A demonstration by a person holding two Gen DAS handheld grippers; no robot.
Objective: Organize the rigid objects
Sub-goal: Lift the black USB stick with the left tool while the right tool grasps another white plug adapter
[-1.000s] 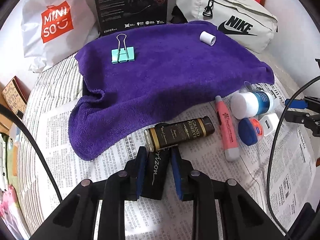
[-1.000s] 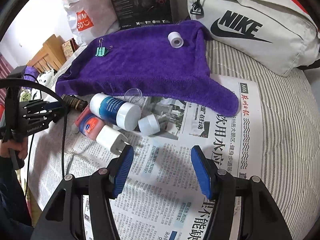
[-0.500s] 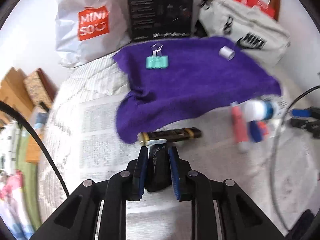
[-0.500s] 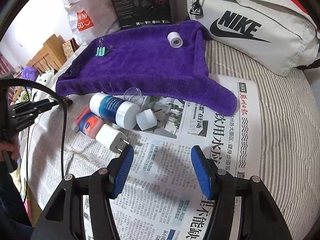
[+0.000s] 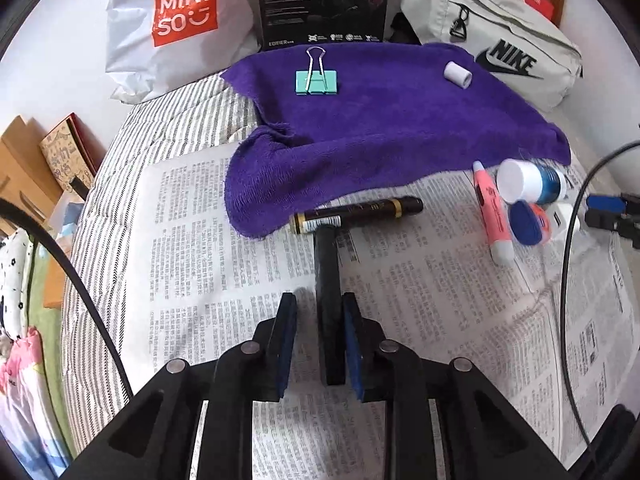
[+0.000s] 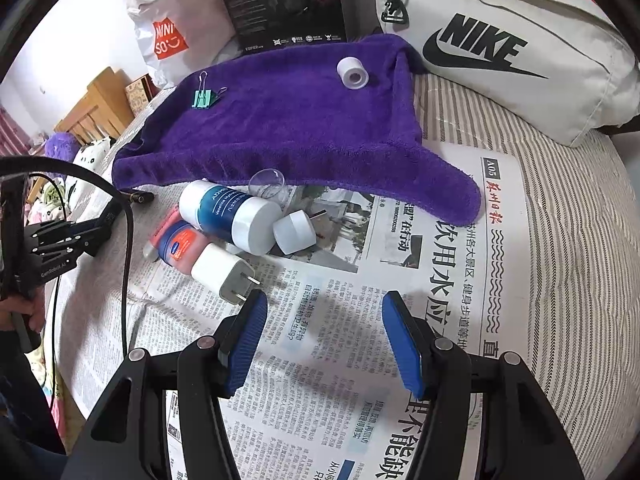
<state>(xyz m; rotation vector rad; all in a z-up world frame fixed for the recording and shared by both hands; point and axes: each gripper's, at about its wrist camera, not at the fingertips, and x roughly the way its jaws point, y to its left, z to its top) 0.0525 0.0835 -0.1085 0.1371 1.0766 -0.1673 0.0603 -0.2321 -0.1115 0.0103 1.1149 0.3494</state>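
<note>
Left gripper (image 5: pixel 320 334): jaws slightly parted, having just opened a little; a flat black bar (image 5: pixel 328 296) stands between them, against the right pad, a gap at the left pad; grip not certain. The bar's far end, at 12 o'clock, meets a dark pen (image 5: pixel 360 214) lying on newspaper (image 5: pixel 192 240) at the edge of the purple towel (image 5: pixel 380 128). On the towel: binder clip (image 5: pixel 317 81) and white roll (image 5: pixel 458 75). Right gripper (image 6: pixel 322 346): half open, empty, above newspaper; charger (image 6: pixel 222 270) at 10 o'clock
</note>
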